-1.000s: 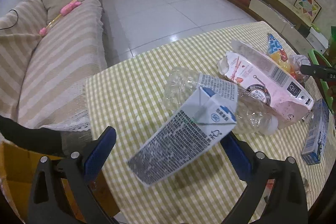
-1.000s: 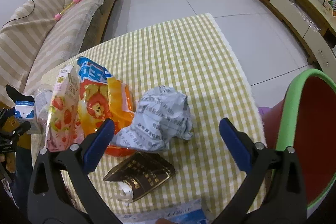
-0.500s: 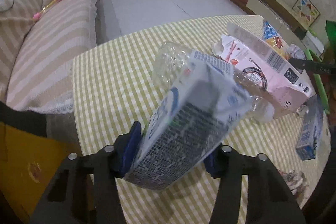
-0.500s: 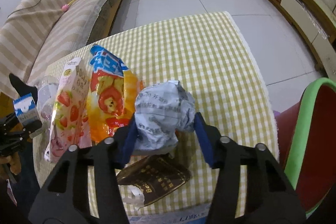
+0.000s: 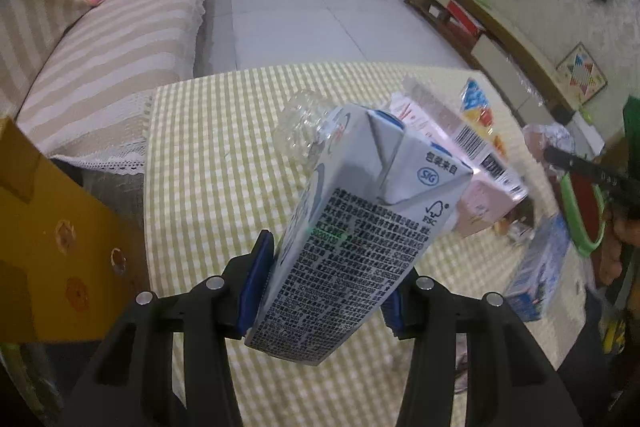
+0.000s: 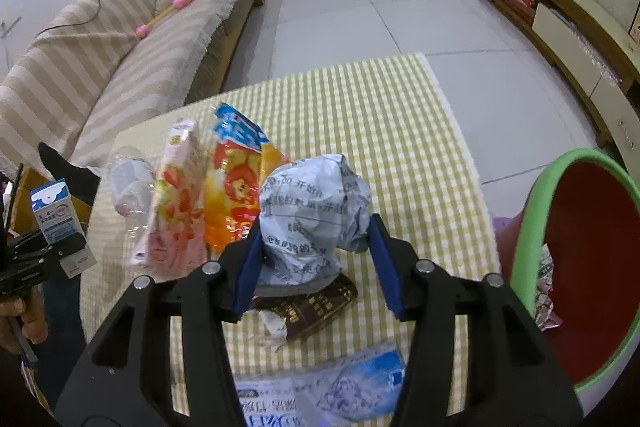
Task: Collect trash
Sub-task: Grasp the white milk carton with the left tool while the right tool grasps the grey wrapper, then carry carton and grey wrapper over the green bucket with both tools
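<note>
My left gripper (image 5: 326,281) is shut on a white and blue milk carton (image 5: 360,239), held tilted above the checked tablecloth (image 5: 208,155); the same carton (image 6: 60,223) shows at the left of the right wrist view. My right gripper (image 6: 316,263) is shut on a crumpled ball of printed paper (image 6: 312,215), lifted a little off the table. A red bin with a green rim (image 6: 536,227) stands at the table's right side and holds a scrap of wrapper.
On the table lie a clear plastic bottle (image 5: 304,127), a pink strawberry carton (image 6: 176,203), an orange snack bag (image 6: 236,187), a brown packet (image 6: 316,307) and a blue-white wrapper (image 6: 352,387). A striped sofa (image 5: 100,39) lies beyond; a cardboard box (image 5: 48,247) stands at left.
Both grippers went from wide open to shut, the left on the milk carton and the right on the paper ball. Both then rose a little with their loads.
</note>
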